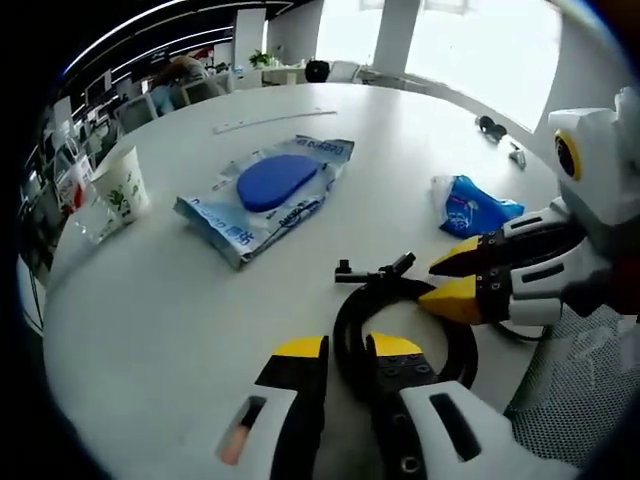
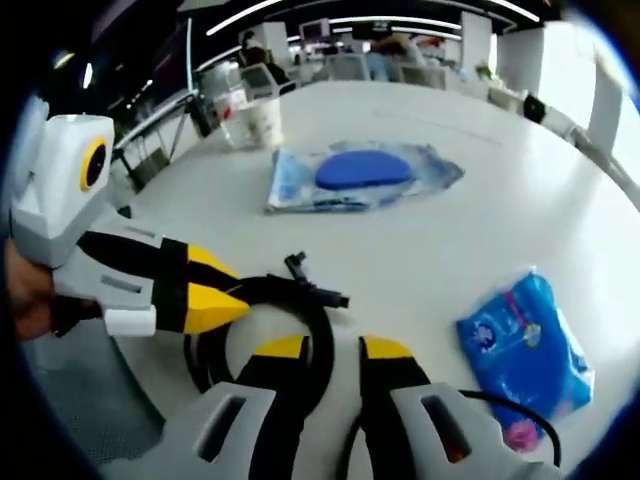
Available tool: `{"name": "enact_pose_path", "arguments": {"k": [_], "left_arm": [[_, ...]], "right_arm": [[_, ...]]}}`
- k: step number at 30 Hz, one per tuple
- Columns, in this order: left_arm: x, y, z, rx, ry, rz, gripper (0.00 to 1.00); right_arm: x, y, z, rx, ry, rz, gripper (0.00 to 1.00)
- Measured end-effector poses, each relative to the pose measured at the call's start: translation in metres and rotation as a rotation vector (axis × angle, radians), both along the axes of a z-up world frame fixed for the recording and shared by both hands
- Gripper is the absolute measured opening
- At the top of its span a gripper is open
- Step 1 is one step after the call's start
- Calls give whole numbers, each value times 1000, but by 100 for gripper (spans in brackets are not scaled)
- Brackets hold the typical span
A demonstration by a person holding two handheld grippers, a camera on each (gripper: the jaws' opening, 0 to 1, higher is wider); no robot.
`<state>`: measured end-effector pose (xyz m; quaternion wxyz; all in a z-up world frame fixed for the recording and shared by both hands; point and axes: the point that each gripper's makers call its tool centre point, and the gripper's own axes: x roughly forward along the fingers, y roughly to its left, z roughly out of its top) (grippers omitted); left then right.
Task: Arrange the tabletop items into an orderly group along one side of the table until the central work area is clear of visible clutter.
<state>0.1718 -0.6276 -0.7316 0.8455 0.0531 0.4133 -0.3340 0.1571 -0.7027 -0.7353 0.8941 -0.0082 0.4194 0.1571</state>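
The white round worktop (image 1: pixel 150 330) carries loose items spread across its middle. Largest is the wet-wipes pack (image 1: pixel 265 195) with its blue lid, lying flat near the centre; it looks soft and floppy, fairly heavy for its size, best pinched at a crimped end seam or slid along. Next, the black coiled cable (image 1: pixel 400 330) lies at the near edge between both tools; it is limp and springy, likely to uncoil, so gripping across several turns of the loop at once seems safest. The blue tissue packet (image 2: pixel 525 350) sits off to the right, light and crinkly, probably slippery film; take it by an edge. A paper cup (image 1: pixel 122 183) stands upright far left, light and crushable.

The left hand-held gripper (image 1: pixel 345 350) has jaws slightly apart, straddling the cable's loop. The right hand-held gripper (image 2: pixel 335 350) likewise stands apart over the coil, not clamped.
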Motion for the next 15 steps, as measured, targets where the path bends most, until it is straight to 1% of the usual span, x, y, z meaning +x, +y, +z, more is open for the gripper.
{"name": "enact_pose_path", "arguments": {"k": [2, 4, 7, 10, 12, 13, 14, 15], "left_arm": [[6, 0, 7, -24, -20, 17, 17], [9, 1, 10, -19, -26, 18, 17], [14, 2, 15, -44, -31, 43, 18], [16, 1, 19, -50, -43, 44, 19], [18, 3, 20, -46, -56, 47, 25], [17, 1, 21, -49, -61, 23, 29], [17, -1, 21, -54, -64, 9, 32], [18, 1, 21, -52, -65, 17, 33]], "right_arm": [[2, 0, 2, -2, -9, 0, 17], [4, 0, 3, -2, -18, 1, 17], [5, -2, 6, -39, -36, 19, 17], [7, -2, 9, -28, -47, 11, 17], [8, -3, 10, -39, -50, 12, 18], [10, -6, 11, -66, -56, 16, 20], [11, -6, 12, -63, -62, 14, 21], [12, -7, 14, -57, -72, 9, 22]]}}
